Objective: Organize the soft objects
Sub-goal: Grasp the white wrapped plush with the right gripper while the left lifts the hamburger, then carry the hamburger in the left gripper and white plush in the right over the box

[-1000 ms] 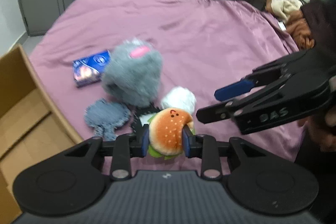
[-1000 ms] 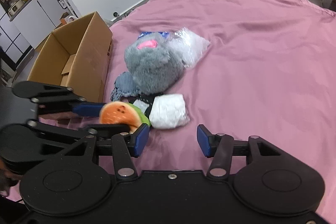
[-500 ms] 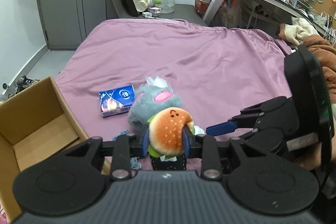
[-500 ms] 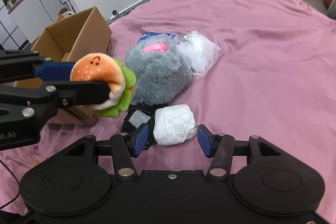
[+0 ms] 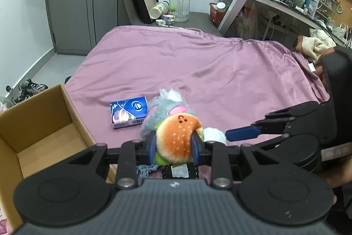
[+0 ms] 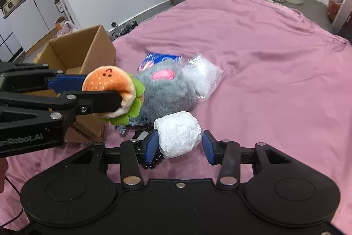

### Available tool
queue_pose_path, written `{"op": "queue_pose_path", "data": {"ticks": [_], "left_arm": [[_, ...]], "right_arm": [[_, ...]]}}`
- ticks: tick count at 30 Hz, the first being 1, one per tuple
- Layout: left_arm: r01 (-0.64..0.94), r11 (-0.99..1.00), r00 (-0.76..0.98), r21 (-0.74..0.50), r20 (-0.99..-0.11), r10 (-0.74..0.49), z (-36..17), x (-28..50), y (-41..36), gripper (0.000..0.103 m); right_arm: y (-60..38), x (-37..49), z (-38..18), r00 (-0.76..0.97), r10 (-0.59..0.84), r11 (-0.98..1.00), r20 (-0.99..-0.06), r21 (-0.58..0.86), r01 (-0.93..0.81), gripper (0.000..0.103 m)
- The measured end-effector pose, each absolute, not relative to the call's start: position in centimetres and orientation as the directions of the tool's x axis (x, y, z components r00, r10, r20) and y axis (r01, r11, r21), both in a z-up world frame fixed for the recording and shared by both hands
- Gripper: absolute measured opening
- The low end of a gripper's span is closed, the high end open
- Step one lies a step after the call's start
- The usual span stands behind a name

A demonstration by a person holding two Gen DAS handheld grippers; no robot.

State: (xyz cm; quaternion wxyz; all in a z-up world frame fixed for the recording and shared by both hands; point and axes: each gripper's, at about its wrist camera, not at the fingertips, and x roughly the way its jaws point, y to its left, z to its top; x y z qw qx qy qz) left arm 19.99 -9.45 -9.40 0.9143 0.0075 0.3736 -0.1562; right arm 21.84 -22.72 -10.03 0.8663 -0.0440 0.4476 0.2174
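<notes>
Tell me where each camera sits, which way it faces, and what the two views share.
Left wrist: on the left gripper, looking over the bed toward the desk; its fingers clamp the burger plush; the right gripper enters from the right.
Right wrist: on the right gripper, facing the cardboard box; jaws open around the white bundle; the left gripper enters from the left.
Shared: burger plush, grey plush, box, blue packet.

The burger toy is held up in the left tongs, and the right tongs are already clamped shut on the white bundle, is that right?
Not quite. The right tongs are open: the right wrist view shows the white bundle lying on the purple sheet between their spread tips. The burger toy is indeed held up in the left tongs.
</notes>
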Motion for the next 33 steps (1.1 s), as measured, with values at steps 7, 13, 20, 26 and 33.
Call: {"op": "queue_pose_path", "data": {"ticks": [7,13,20,26,33], "left_arm": [[0.264,0.958,0.715,-0.114,-0.643,-0.274,-7.4,19.3,-8.2,0.030],[0.219,0.970,0.767,-0.104,-0.597,-0.237,-5.2,18.3,-6.2,0.030],[0.121,0.988,0.799,-0.092,-0.581,-0.153,-4.4,17.9,-2.2,0.030],[0.028,0.996,0.808,-0.079,-0.586,-0.069,-4.7,17.5,2.0,0.031],[-0.046,0.997,0.801,-0.060,-0.599,0.001,-5.7,18.1,6.1,0.031]], "right_arm": [[-22.8,21.4,-7.3,0.553,0.344,0.910,-0.758,0.126,-0.394,0.043],[-21.7,21.1,-4.8,0.591,0.376,0.899,-0.713,0.127,-0.419,0.043],[-17.9,21.2,-3.4,0.603,0.426,0.876,-0.675,0.141,-0.460,0.043],[-14.6,21.2,-3.3,0.590,0.462,0.852,-0.662,0.147,-0.503,0.043],[-11.5,21.7,-3.6,0.575,0.484,0.830,-0.659,0.139,-0.540,0.043]]}}
